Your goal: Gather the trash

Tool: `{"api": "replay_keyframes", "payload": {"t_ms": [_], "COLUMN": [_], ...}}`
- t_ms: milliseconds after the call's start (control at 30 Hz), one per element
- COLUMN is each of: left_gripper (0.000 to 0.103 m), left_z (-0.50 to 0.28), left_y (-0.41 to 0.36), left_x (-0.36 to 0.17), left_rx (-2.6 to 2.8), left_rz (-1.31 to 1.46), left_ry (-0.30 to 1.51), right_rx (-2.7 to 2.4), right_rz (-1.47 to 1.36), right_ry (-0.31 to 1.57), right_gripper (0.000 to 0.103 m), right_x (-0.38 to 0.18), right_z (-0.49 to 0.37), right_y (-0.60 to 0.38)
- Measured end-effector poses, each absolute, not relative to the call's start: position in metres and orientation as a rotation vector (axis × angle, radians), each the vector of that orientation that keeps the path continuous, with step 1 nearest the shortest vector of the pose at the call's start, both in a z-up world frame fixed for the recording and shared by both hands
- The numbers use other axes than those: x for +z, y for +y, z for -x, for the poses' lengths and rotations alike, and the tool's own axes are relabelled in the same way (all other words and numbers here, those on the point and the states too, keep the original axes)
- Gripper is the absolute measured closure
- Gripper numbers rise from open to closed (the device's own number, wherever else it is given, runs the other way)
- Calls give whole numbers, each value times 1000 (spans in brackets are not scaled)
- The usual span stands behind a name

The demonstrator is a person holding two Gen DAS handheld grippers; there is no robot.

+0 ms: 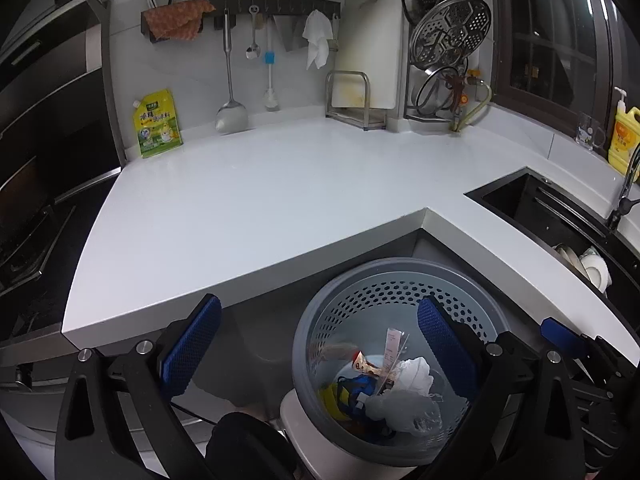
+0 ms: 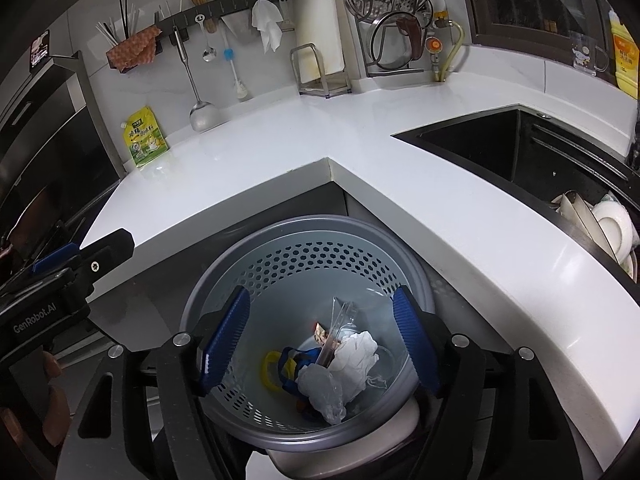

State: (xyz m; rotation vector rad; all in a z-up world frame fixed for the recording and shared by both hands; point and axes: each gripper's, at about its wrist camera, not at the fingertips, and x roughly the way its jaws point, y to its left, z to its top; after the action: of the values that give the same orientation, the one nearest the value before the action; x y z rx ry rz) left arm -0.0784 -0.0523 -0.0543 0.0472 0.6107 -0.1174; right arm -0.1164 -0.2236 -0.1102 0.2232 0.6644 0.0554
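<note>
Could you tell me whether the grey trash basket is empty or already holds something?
Not empty: the trash basket holds crumpled white paper and wrappers.

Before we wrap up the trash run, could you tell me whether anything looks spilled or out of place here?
Nothing stands out: the trash lies inside the bin, the countertop shows no spill, and both grippers are open and hold nothing.

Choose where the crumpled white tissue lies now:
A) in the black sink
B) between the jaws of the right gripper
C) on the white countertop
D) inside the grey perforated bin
D: the crumpled white tissue lies at the bottom of the grey perforated bin among other scraps, while the right gripper hangs open above it, holding nothing.
</note>
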Motion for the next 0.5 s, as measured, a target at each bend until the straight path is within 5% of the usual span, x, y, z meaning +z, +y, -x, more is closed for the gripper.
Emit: {"api": "replay_keyframes", "payload": {"t_ms": [500], "left_gripper": [6], "left_z": [78], "left_y": [-51], "left_x": [-56], "left_rx": [-103], "left_rz": [-43], "left_ry": [628], "right_rx": [50], "right_rz": [-211], "right_ry": [657], "right_gripper": [32], "right_x": [-107], "right_z": [118], "right_y": [-222]}}
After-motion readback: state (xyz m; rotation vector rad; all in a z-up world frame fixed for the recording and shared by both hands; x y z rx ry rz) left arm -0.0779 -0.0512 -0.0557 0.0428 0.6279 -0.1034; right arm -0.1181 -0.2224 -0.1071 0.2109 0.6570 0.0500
